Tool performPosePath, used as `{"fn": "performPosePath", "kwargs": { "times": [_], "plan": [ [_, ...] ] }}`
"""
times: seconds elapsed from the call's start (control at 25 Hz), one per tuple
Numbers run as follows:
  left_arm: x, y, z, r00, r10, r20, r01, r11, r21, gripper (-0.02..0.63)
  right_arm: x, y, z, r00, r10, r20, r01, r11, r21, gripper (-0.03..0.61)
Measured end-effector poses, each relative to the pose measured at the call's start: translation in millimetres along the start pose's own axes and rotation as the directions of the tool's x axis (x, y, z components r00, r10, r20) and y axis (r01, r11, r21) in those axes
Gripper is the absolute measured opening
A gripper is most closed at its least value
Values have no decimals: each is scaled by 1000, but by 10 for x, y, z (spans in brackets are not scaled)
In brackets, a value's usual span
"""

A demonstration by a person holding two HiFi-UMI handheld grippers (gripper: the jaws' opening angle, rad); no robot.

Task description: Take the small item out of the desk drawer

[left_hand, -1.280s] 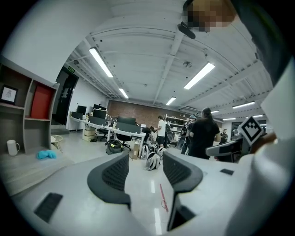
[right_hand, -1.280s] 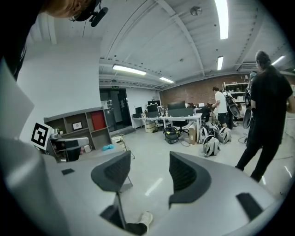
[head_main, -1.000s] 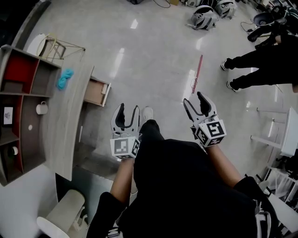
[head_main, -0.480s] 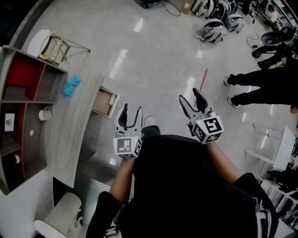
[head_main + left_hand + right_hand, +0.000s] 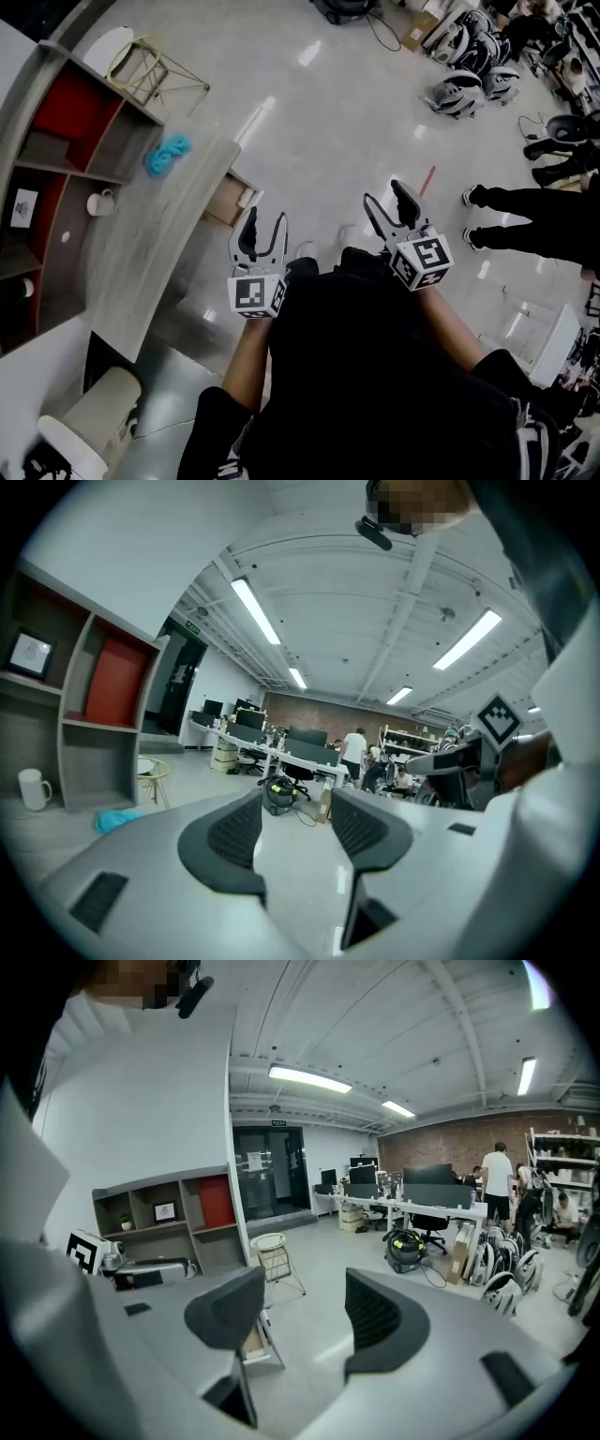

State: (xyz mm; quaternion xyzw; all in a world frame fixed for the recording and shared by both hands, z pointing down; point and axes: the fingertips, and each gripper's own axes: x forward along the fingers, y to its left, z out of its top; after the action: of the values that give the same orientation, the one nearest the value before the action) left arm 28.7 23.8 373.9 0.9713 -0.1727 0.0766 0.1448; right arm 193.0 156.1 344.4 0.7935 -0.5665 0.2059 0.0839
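Note:
The grey wooden desk [image 5: 141, 253] stands at the left of the head view, and its drawer [image 5: 232, 199] is pulled open on the side that faces me. What lies in the drawer is too small to make out. My left gripper [image 5: 265, 217] is held up in front of my body, just right of the drawer, open and empty. My right gripper [image 5: 384, 194] is farther right over the floor, also open and empty. In the right gripper view the drawer [image 5: 251, 1340] shows beyond the open gripper [image 5: 305, 1297]. The left gripper [image 5: 295, 803] points out over the office.
A blue cloth [image 5: 167, 155] and a white mug [image 5: 99, 202] lie on the desk, with a shelf unit [image 5: 56, 159] behind them. A wire stool [image 5: 150, 70] stands beyond the desk. A person's legs [image 5: 525, 202] are at the right, and helmets [image 5: 464, 89] lie on the floor.
The view has swung, so the desk and the open drawer now sit nearer the left gripper. Both grippers stay raised, open and empty.

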Motion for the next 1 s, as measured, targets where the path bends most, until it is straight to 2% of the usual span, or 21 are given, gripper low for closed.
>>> {"fn": "performPosePath", "kwargs": {
  "times": [0.24, 0.4, 0.52, 0.68, 0.76, 0.84, 1.0],
  "plan": [
    [-301, 401, 9, 988, 153, 15, -152, 987, -48, 209, 483, 354, 221, 993, 119, 5, -119, 992, -36, 253],
    [-495, 668, -2, 962, 271, 22, -269, 960, -77, 209, 874, 658, 264, 970, 240, -40, -242, 967, -77, 253],
    [-612, 936, -21, 920, 392, 25, -388, 916, -108, 210, 1217, 855, 311, 938, 341, -62, -346, 933, -100, 255],
    [-744, 1291, -91, 838, 545, 1, -537, 827, -167, 210, 1632, 1115, 412, 886, 458, -75, -464, 877, -125, 258],
    [-720, 1408, -84, 808, 589, -13, -582, 794, -177, 210, 1846, 1208, 452, 855, 510, -93, -519, 846, -126, 258],
    [-625, 1465, -40, 791, 612, -26, -607, 777, -166, 210, 2023, 1224, 494, 830, 547, -113, -558, 819, -131, 259],
    [-261, 1574, 162, 771, 636, -32, -634, 762, -136, 210, 2402, 1059, 720, 805, 583, -110, -594, 788, -162, 258]
  ]
}}
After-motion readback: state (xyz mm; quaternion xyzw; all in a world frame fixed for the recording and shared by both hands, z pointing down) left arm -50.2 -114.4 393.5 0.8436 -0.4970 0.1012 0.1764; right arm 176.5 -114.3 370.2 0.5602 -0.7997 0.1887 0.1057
